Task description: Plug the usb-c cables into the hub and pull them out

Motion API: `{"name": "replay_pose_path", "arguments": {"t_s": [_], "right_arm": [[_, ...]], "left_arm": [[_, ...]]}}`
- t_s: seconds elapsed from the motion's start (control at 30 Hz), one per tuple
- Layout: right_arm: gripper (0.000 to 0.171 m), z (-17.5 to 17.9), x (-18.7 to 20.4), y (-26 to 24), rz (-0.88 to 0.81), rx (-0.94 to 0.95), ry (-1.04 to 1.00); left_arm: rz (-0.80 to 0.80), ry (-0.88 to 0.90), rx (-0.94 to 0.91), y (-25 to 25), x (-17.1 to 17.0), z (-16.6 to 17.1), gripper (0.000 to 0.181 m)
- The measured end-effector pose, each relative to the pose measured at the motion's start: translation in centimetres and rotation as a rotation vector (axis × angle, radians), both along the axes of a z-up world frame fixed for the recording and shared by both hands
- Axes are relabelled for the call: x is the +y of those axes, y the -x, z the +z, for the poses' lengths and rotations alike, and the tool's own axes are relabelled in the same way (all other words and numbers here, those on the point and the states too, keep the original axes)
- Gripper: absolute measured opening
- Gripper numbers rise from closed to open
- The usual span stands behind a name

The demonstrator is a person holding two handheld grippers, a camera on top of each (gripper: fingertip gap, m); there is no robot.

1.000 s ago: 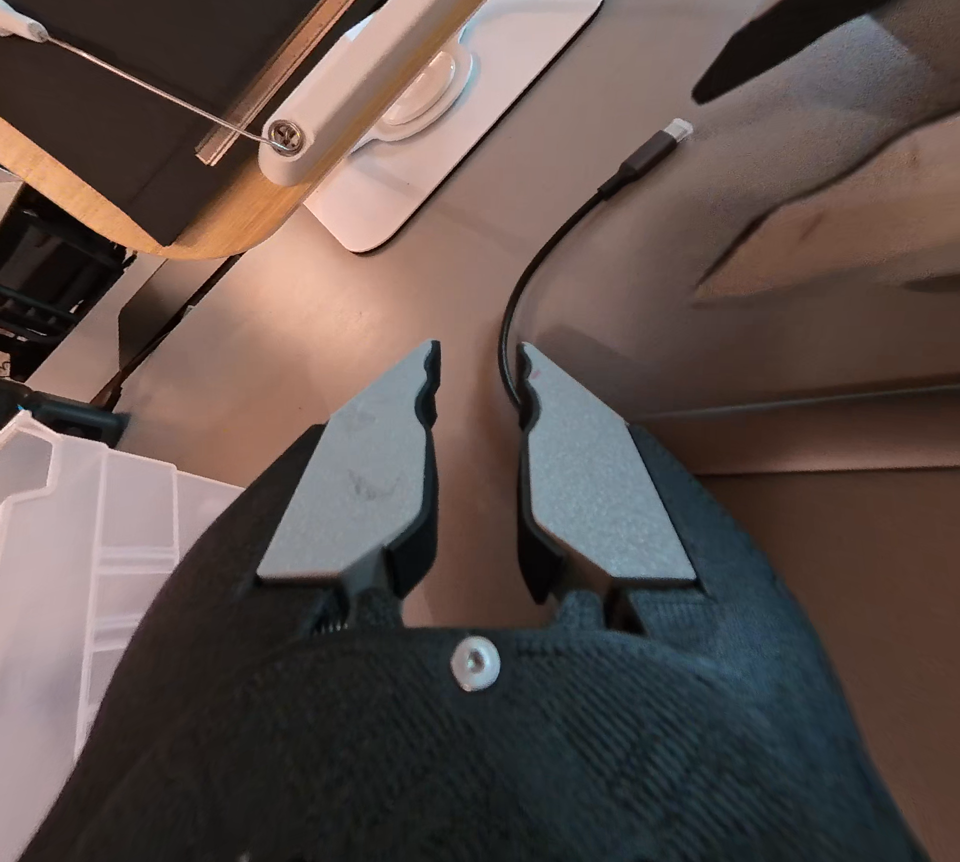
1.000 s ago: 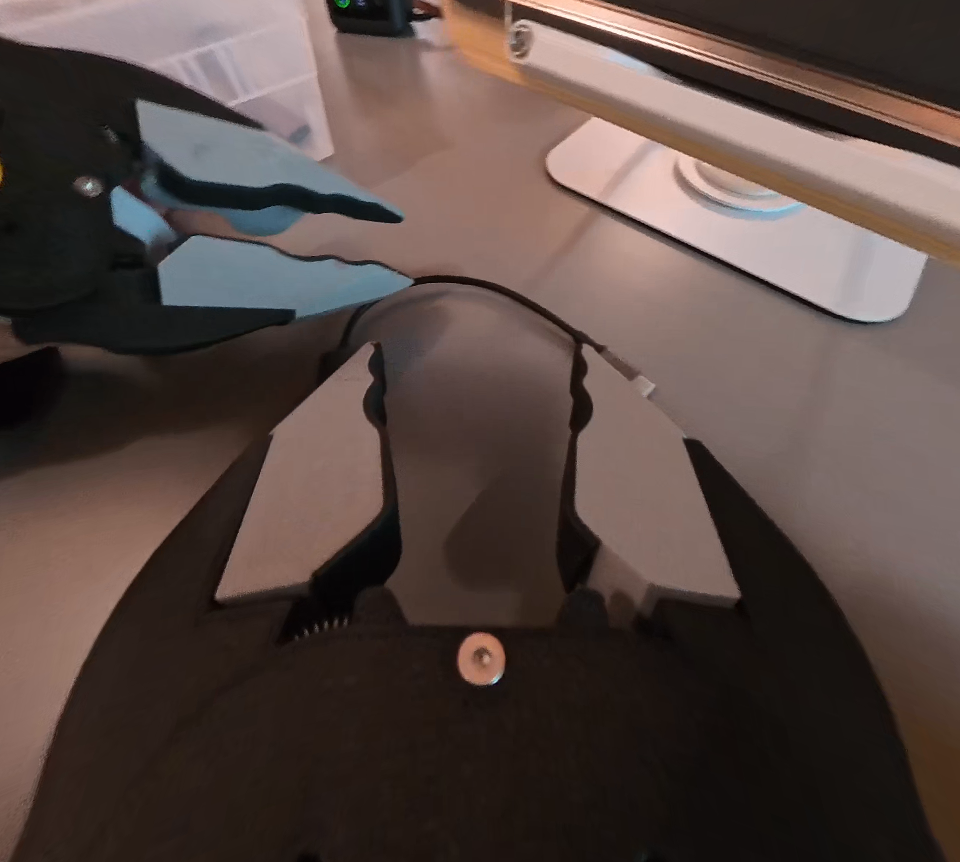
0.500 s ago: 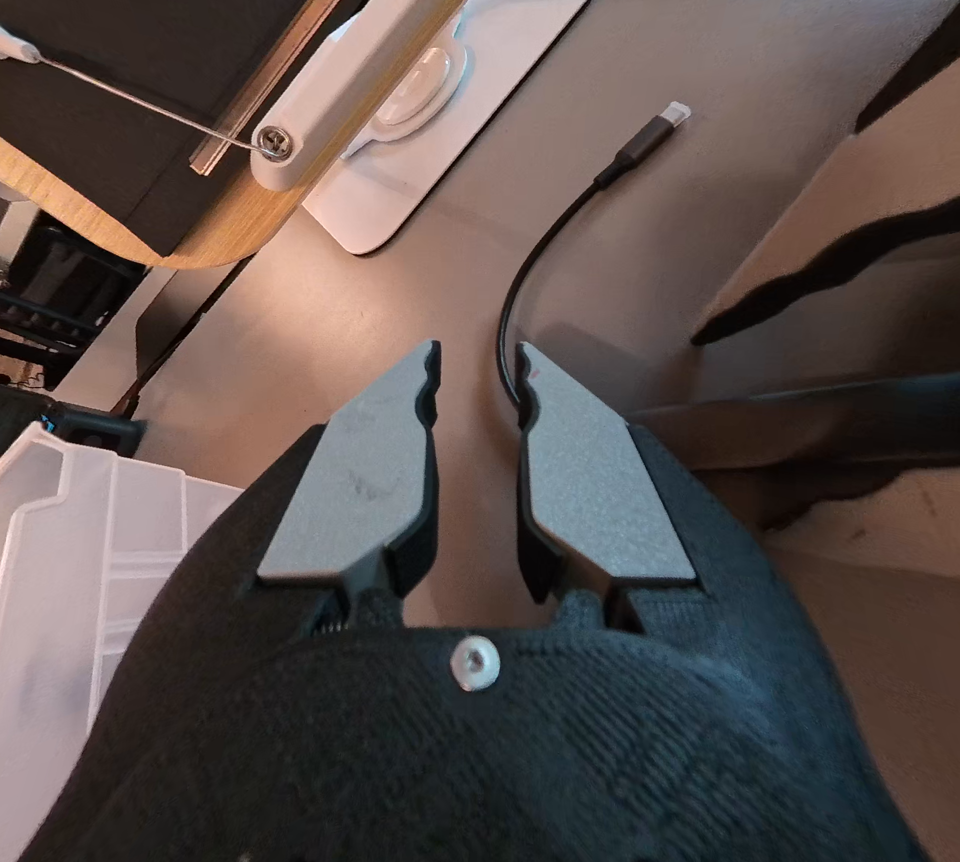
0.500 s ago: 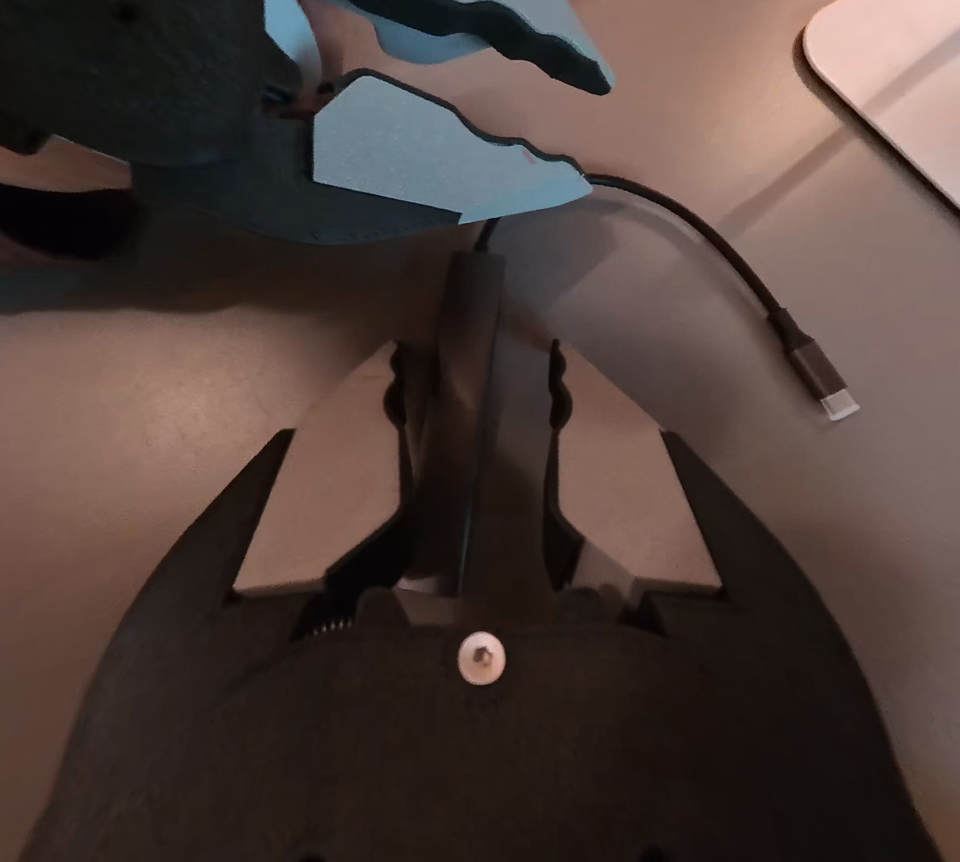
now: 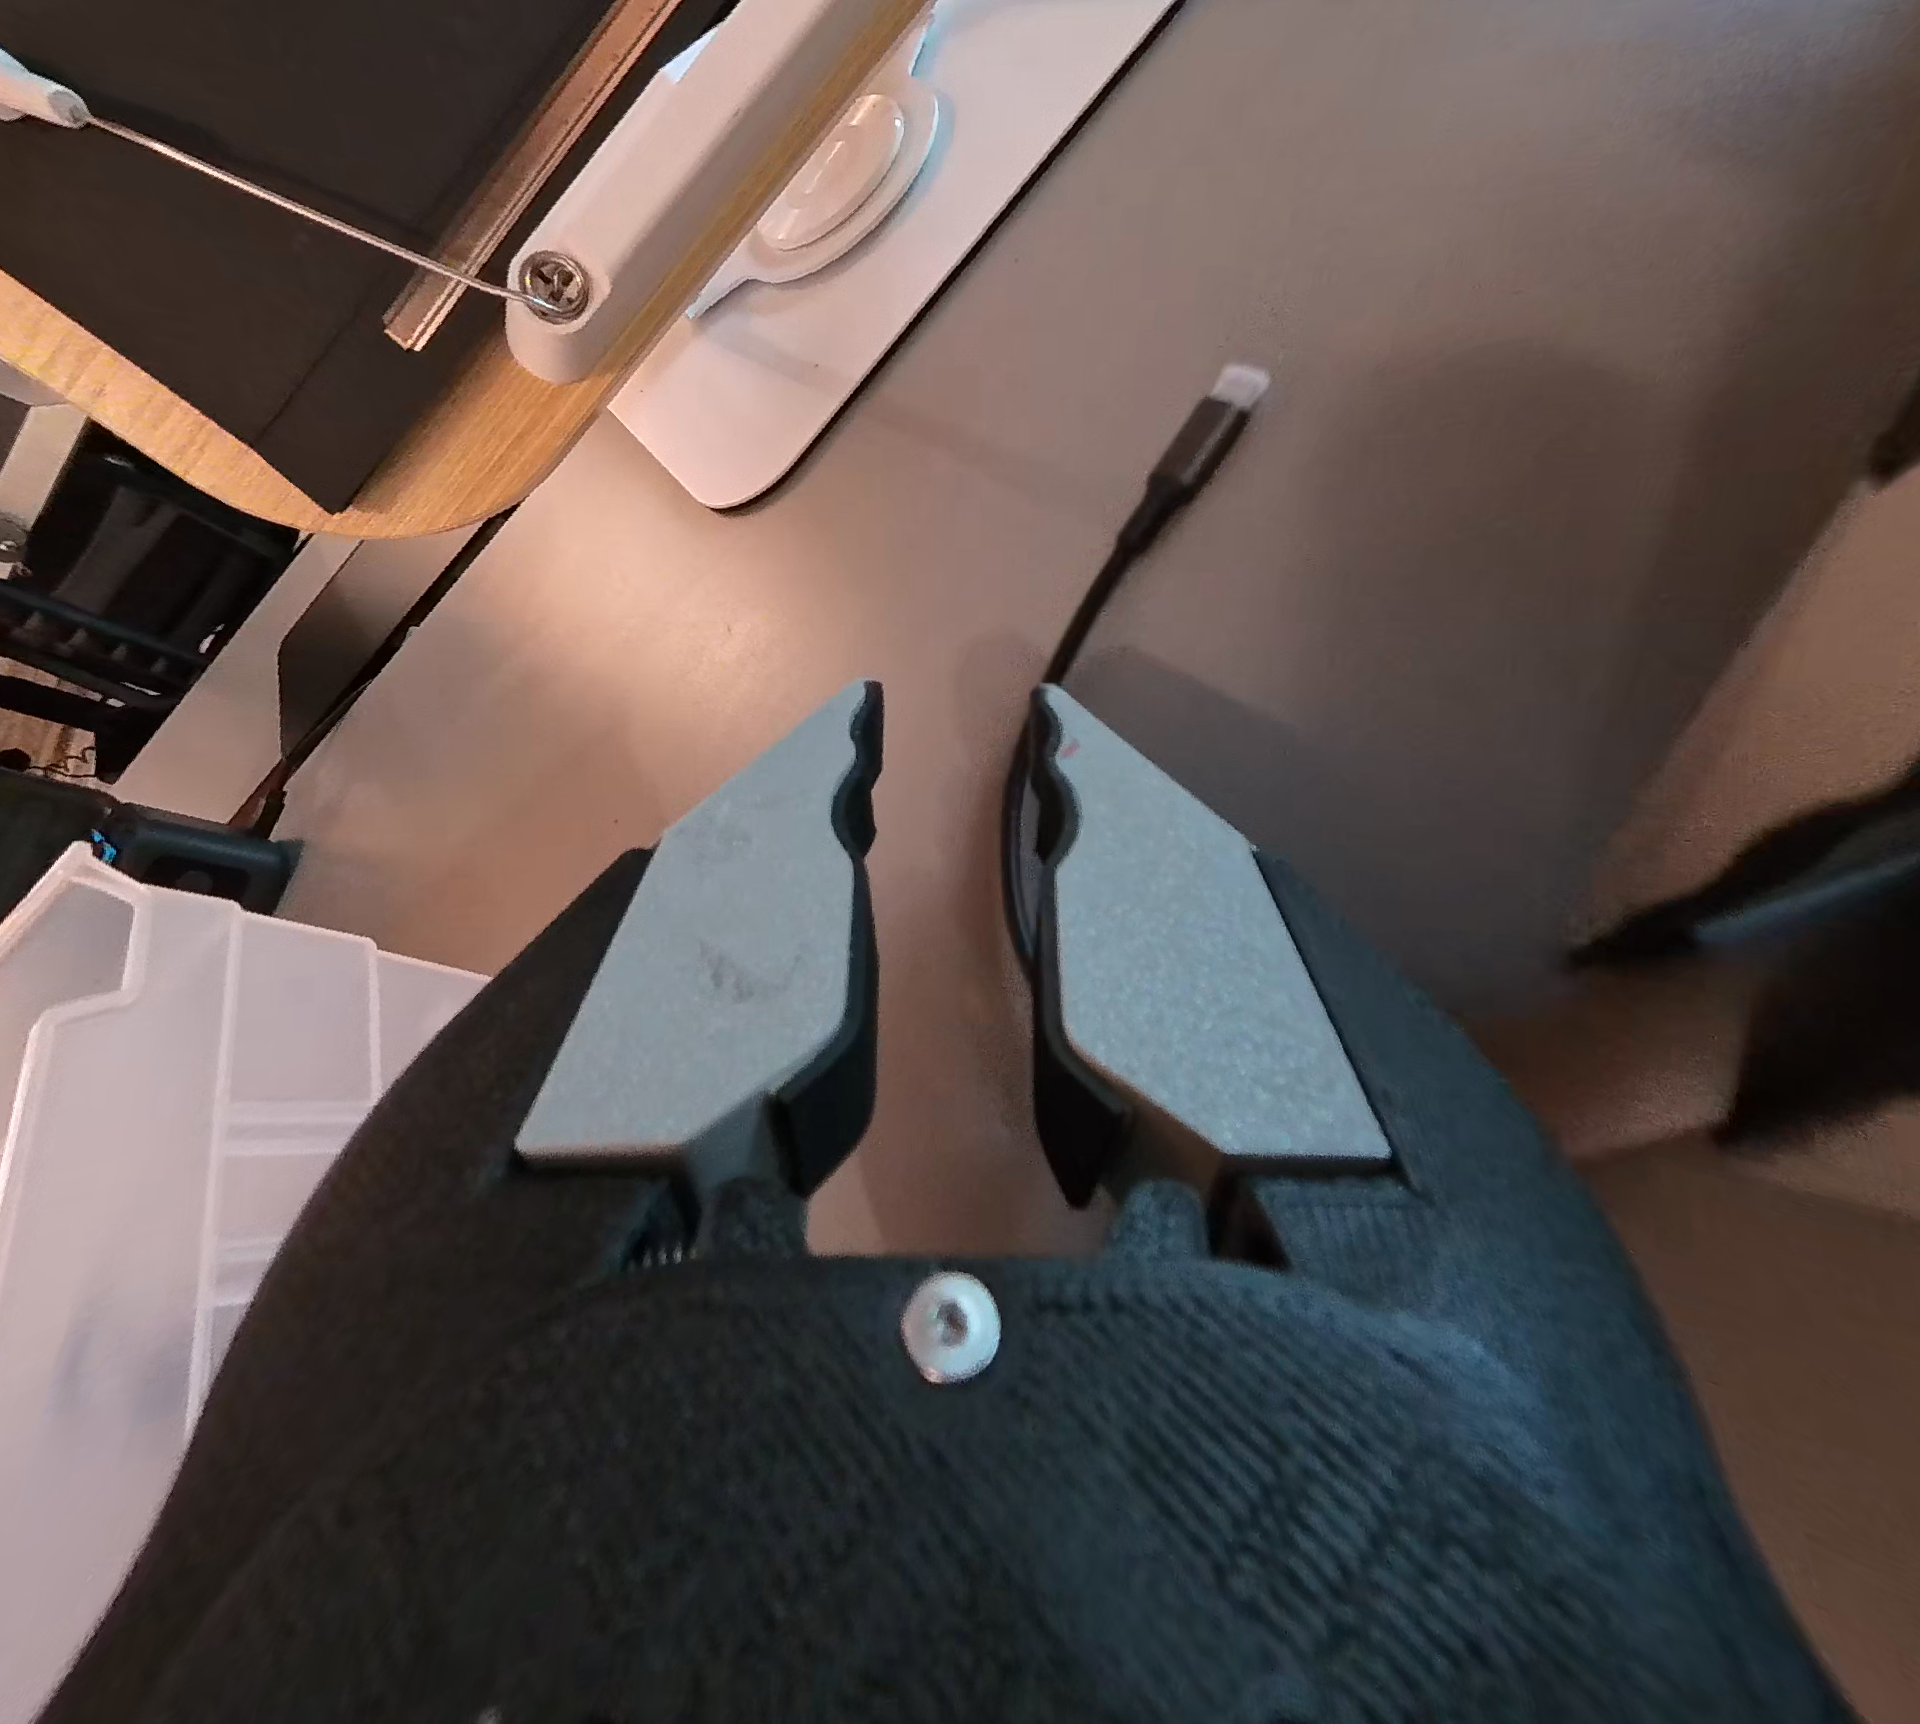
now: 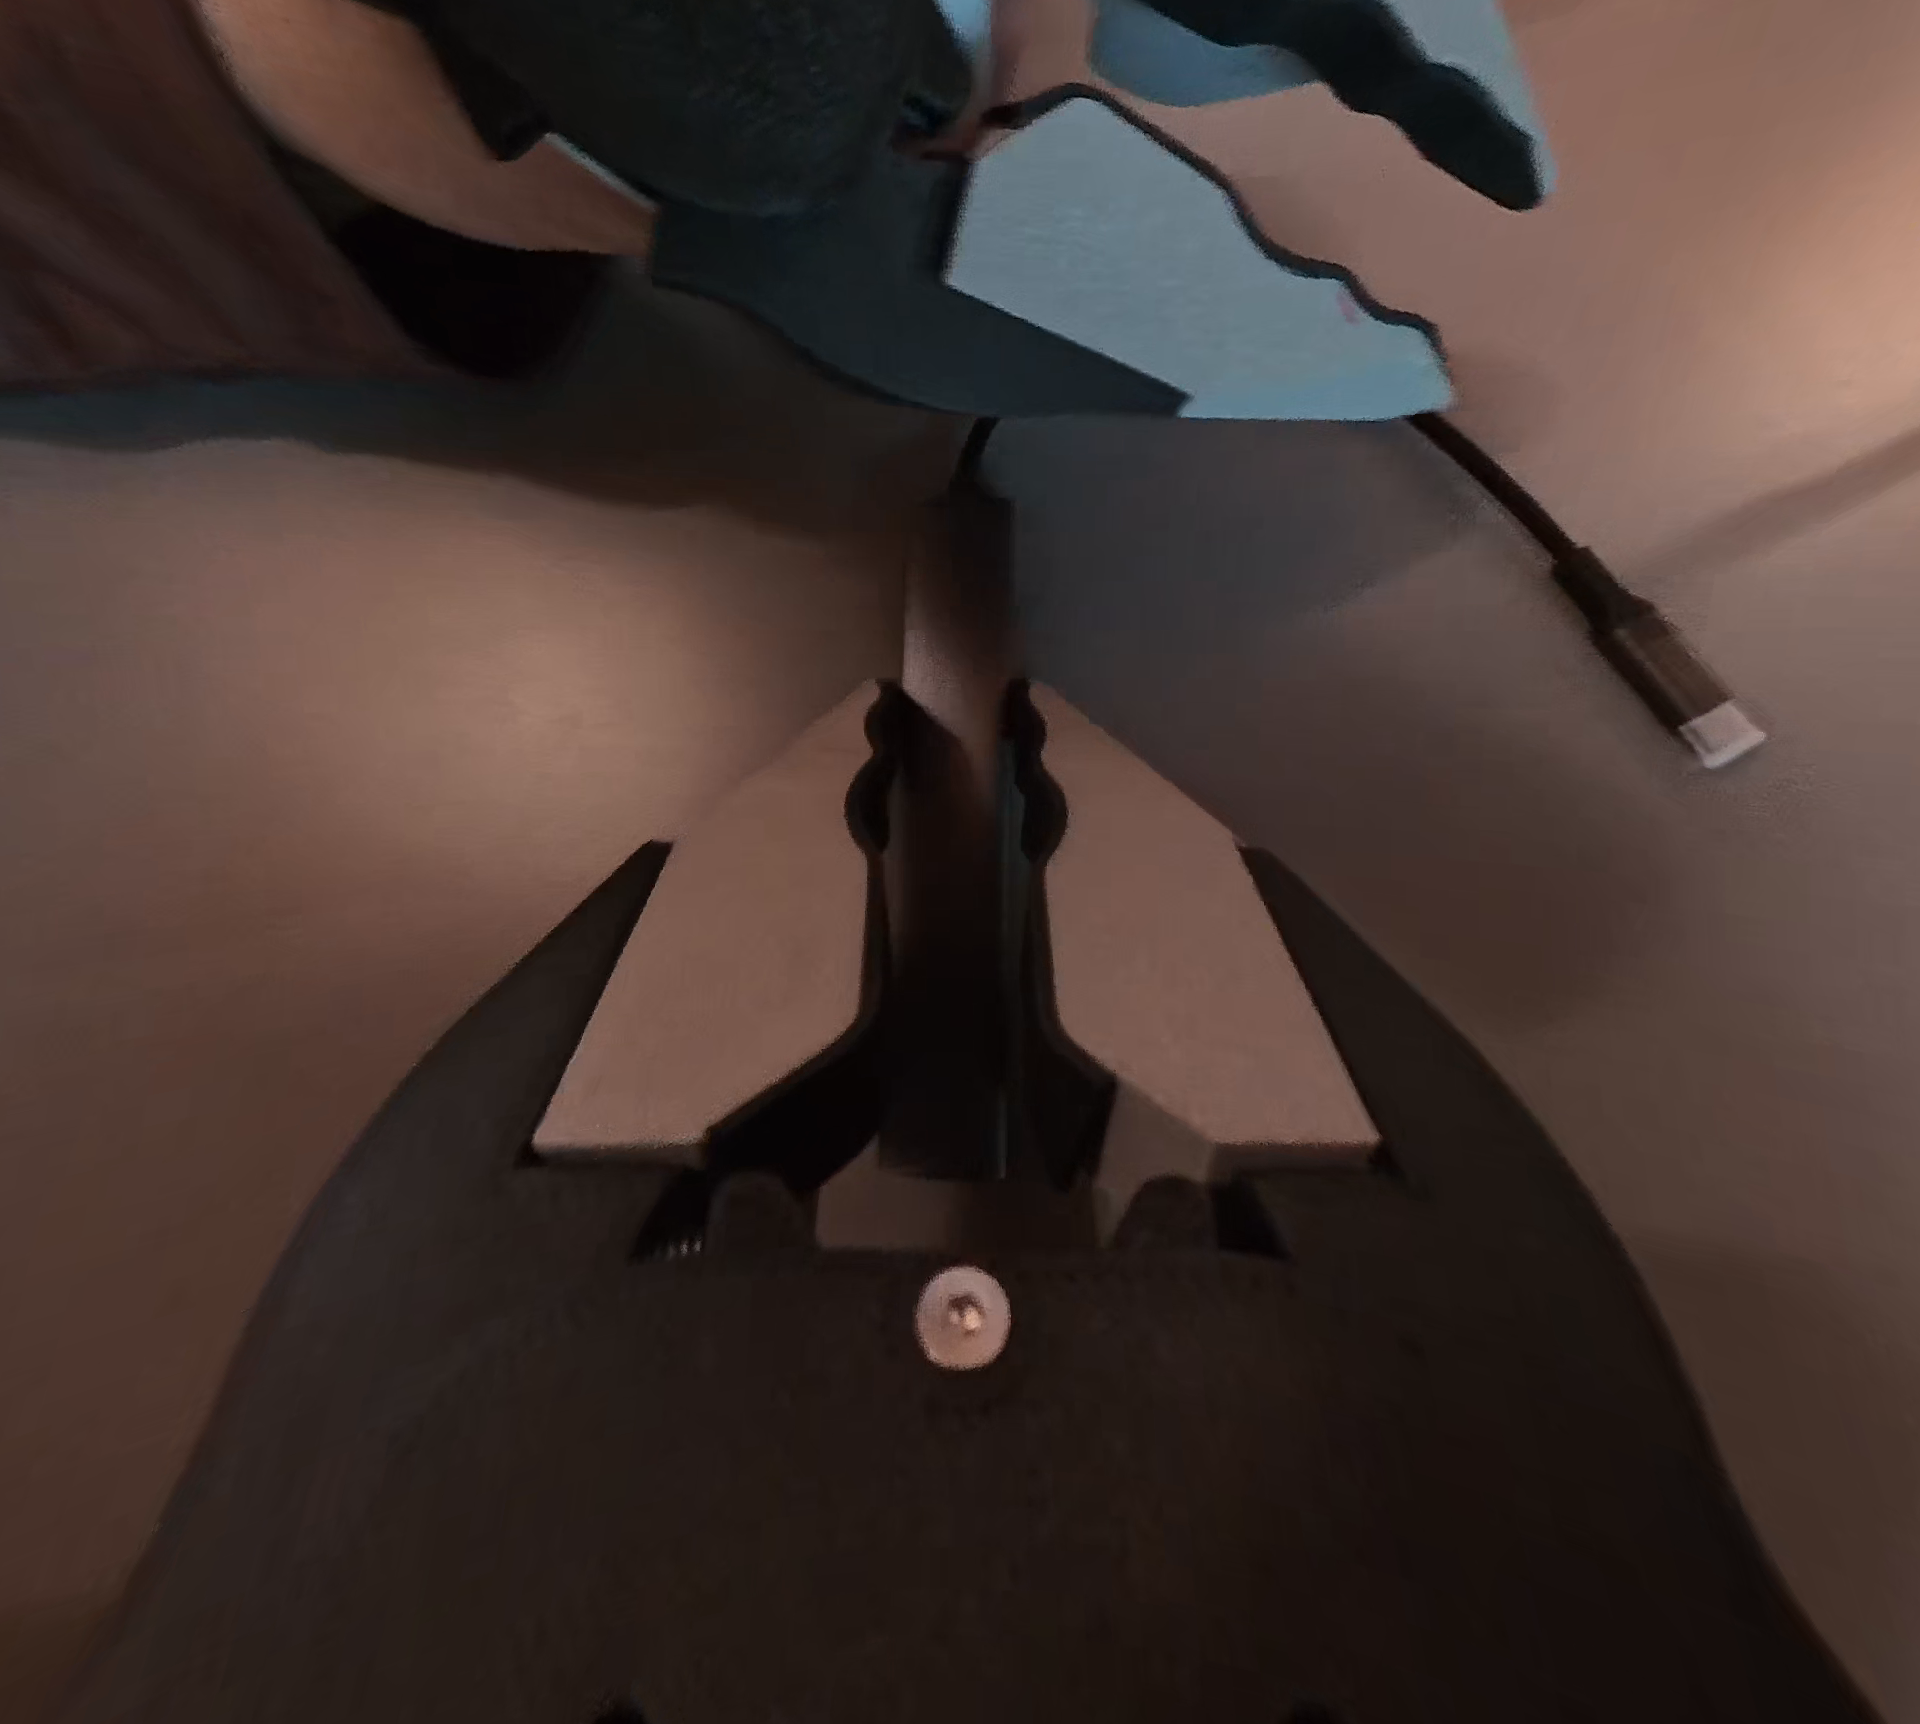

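A slim dark hub [image 6: 956, 594] lies on the grey table, with its short black cable [image 6: 1496, 490] curving right to a loose USB-C plug [image 6: 1662, 687]. My right gripper [image 6: 954, 708] is shut on the hub, which runs lengthwise between its fingers. My left gripper [image 5: 956, 708] is open and empty, just above the table. The cable [image 5: 1091, 594] passes its right finger and ends in the plug [image 5: 1205, 427] ahead. The left gripper also shows in the right wrist view [image 6: 1475, 292], just beyond the hub's far end, over the cable.
A white monitor stand base [image 5: 935, 168] sits ahead left of the plug, under a dark screen with a wooden edge [image 5: 312, 469]. A translucent plastic box [image 5: 156, 1155] stands at the left.
My right gripper has swung down over the hub and closed on it. The left gripper has stayed open and barely moved. The cable has straightened a little.
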State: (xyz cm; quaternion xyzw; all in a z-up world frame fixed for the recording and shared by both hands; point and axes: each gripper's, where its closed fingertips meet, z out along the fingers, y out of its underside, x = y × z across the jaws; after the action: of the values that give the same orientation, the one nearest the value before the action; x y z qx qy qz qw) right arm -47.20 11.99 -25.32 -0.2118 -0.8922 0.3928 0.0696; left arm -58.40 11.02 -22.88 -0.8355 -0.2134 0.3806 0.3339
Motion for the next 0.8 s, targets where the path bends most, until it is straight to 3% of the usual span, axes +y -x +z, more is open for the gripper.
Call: {"name": "replay_pose_path", "arguments": {"t_s": [0.2, 0.5, 0.67, 0.8], "right_arm": [[0.018, 0.0, -1.4, -2.1, 0.133, -0.022, 0.02], [0.018, 0.5, -1.6, -1.3, 0.107, 0.014, 0.033], [0.023, 3.1, -1.1, 1.2, -0.026, 0.149, 0.152], [0.023, 2.4, 3.3, 5.7, -0.328, 0.23, 0.027]], "left_arm": [[-0.001, 0.0, 0.009, 0.0, 0.0, 0.2, 0.025], [-0.003, 0.009, 0.013, 0.0, 0.0, 0.1, 0.025], [-0.003, 0.009, 0.014, 0.0, 0.0, 0.2, 0.025], [-0.004, 0.011, 0.018, 0.0, 0.0, 0.2, 0.025]]}}
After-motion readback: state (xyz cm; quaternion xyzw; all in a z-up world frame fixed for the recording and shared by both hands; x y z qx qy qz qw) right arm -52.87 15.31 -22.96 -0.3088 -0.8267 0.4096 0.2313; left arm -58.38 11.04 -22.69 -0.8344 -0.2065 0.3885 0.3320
